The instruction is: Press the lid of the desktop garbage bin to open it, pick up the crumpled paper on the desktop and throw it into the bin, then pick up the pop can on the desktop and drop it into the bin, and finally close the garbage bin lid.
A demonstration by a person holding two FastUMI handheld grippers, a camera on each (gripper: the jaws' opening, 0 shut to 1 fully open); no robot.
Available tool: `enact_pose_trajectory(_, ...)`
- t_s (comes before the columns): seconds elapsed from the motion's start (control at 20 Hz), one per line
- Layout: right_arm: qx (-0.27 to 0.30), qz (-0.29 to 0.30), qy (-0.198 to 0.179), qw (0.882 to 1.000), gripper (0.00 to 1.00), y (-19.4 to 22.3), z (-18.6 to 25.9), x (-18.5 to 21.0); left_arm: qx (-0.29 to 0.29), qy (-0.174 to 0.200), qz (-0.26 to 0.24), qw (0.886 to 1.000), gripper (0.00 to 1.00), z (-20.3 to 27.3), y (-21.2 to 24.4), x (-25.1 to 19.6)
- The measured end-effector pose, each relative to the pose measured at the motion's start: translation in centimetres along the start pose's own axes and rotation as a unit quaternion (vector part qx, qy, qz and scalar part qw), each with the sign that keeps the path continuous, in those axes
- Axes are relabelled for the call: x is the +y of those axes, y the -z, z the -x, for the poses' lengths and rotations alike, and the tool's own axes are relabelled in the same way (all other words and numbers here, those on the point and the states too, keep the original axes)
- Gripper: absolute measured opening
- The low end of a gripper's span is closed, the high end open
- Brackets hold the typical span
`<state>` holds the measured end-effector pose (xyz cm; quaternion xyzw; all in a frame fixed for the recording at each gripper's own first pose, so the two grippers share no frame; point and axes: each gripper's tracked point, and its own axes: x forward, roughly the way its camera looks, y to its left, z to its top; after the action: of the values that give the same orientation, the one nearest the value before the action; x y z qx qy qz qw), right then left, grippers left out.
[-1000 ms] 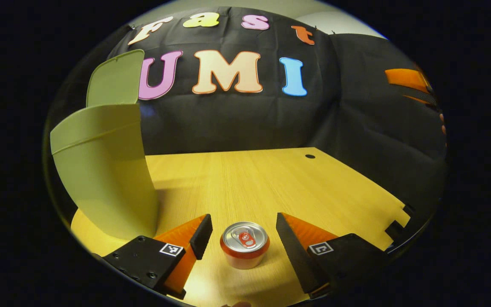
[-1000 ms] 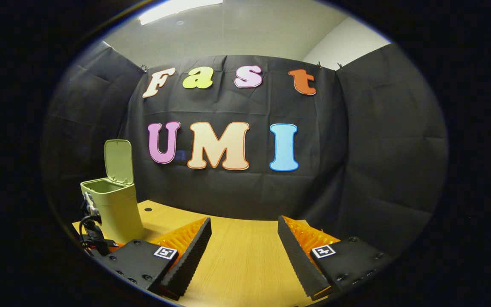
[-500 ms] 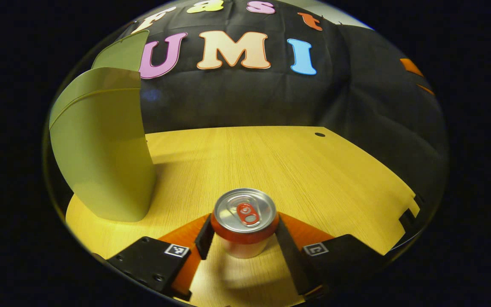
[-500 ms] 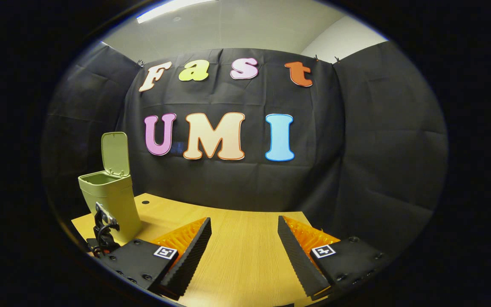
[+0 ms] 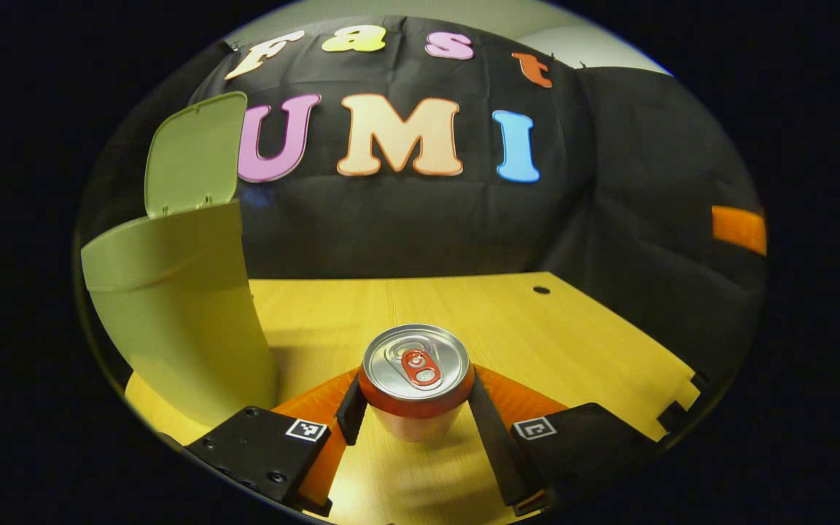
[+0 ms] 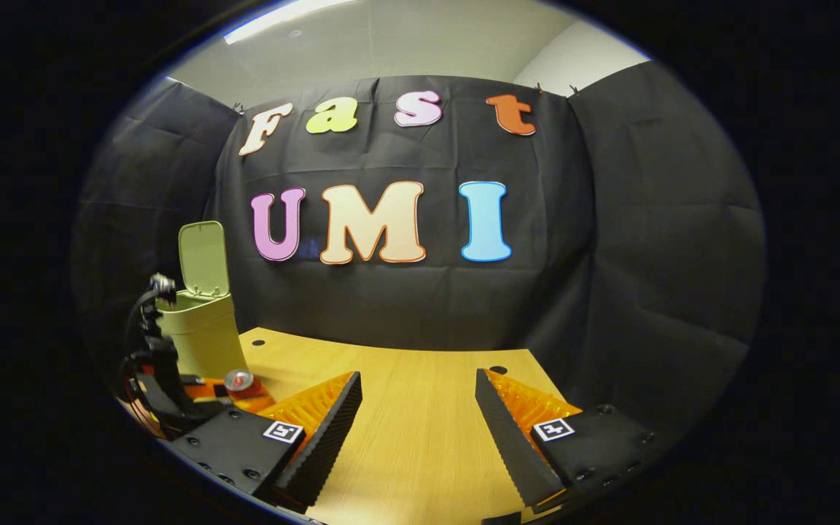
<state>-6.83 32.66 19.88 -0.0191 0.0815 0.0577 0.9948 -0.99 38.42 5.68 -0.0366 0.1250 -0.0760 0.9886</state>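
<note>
A second ago the can [image 5: 416, 379] stood on the table [image 5: 537, 335] in the gap between the left gripper's [image 5: 414, 408] spread fingers; now both fingers press its sides just under the rim, and the blur of its shadow on the wood below suggests it has come off the table, though I cannot be sure. In the right gripper view the can [image 6: 239, 380] shows low beside the bin [image 6: 201, 339], held in the left gripper [image 6: 205, 390]. So the pick-up looks done, and what is left is the carry up over the bin [image 5: 172, 306], the drop, and closing the lid [image 5: 190, 153], which stands upright behind the bin's mouth. No crumpled paper lies on the table, so it is likely inside already. The bin's near wall rises well above the can and is what stands in the way; the can must clear that rim. The right gripper [image 6: 420, 430] hangs spread and empty over the table, well away from the bin.
</note>
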Motion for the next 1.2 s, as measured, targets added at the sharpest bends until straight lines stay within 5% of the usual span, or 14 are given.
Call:
enact_pose_trajectory(0.45, -0.009, -0.008, -0.033, 0.999, 0.98, 0.9, -0.7, 4.1, -0.112, -0.032, -0.028, 0.993, 0.77, 0.1, -12.4, 4.0)
enact_pose_trajectory(0.75, -0.009, -0.015, -0.049, 0.999, 0.98, 1.0, -1.5, 6.0, -0.174, -0.109, -0.008, 0.979, 0.77, 2.7, -19.3, 11.8)
enact_pose_trajectory(1.2, 0.000, -0.016, -0.059, 0.998, 0.99, 2.0, -3.1, 8.3, -0.149, -0.219, -0.004, 0.964, 0.77, 5.5, -16.7, 24.0)
